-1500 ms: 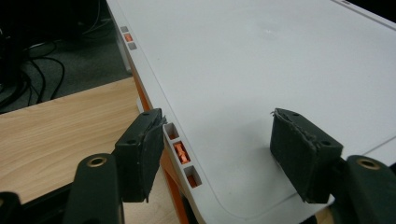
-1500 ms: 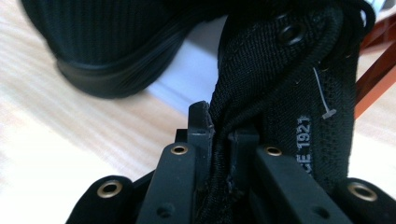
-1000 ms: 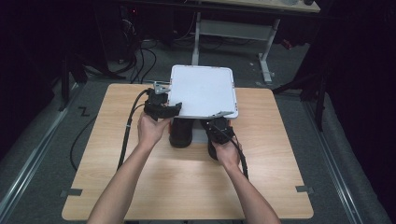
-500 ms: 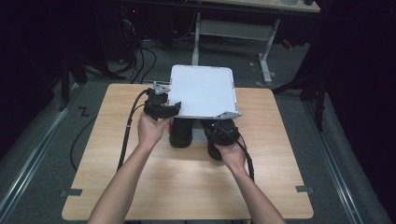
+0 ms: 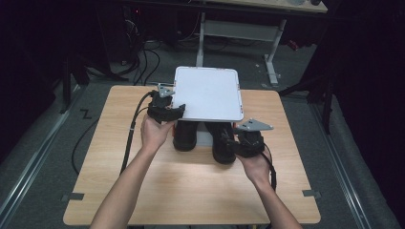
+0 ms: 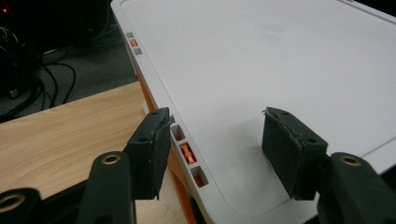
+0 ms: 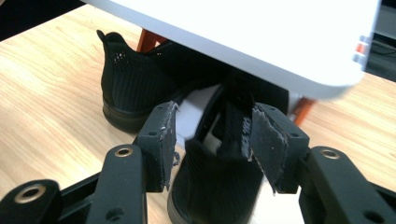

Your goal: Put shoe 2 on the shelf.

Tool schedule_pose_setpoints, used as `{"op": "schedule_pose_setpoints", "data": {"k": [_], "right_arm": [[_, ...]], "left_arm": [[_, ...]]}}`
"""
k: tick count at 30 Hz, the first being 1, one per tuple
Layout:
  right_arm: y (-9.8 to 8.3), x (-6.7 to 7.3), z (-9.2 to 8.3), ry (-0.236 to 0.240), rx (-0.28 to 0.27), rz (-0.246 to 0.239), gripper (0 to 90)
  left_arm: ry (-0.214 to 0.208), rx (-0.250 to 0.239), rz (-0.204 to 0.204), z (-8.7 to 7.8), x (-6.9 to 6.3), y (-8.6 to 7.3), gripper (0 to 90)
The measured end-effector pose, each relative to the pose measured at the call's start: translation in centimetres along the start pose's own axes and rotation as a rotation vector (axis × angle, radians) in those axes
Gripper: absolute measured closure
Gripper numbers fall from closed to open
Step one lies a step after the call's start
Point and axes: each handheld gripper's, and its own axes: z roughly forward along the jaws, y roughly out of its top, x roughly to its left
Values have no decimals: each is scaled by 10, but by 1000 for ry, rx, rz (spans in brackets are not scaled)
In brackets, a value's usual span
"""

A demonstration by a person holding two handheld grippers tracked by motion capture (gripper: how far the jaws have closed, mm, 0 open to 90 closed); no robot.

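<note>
Shoes: two black shoes on the table, heels toward the person and toes tucked under the raised white lid of an orange-framed box; the left shoe [image 5: 185, 136] stands just beside the right shoe [image 5: 223, 143].
White lid: the lid [image 5: 207, 93] is tilted up over the shoes, its near edge above their toes; small orange latch slots show along its side in the left gripper view.
Left gripper: the left gripper [image 6: 219, 142] sits at the lid's near left corner, jaws spread, one pad outside the rim and the other over the lid's top face (neither visibly pressing on it), so it is released and holding nothing.
Table: light wooden table [image 5: 191, 191], bare in front of the shoes.
Right gripper: the right gripper [image 7: 210, 140] is at the right shoe, jaws parted either side of its collar; the pads look close to the fabric but a gap remains, so it is unclenched, not gripping.
Step in hand: judged as lining up a grasp on the right shoe while the left hand minds the lid.
Next move: likely calls for closing the right jaws on the collar, then drawing the shoe out low toward the person so it clears the lid's edge (the overhang is close above).
</note>
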Motion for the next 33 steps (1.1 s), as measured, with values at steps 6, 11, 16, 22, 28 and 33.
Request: {"op": "schedule_pose_setpoints", "data": {"k": [6, 11, 16, 22, 28, 33], "right_arm": [[-25, -4, -15, -3, -5, 19, 513], [-43, 1, -12, 17, 26, 33, 514], [-50, 3, 6, 18, 62, 41, 515], [-53, 2, 24, 1, 72, 64, 556], [-51, 2, 36, -3, 75, 57, 641], [-46, 4, 41, 4, 75, 65, 686]], "left_arm": [[0, -1, 3, 0, 0, 0, 428], [4, -3, -5, 0, 0, 0, 429], [5, -5, 3, 0, -1, -1, 429], [8, 1, 13, 0, -2, 0, 430], [9, 3, 11, 0, -1, 0, 431], [10, 14, 9, -1, -2, 1, 443]]}}
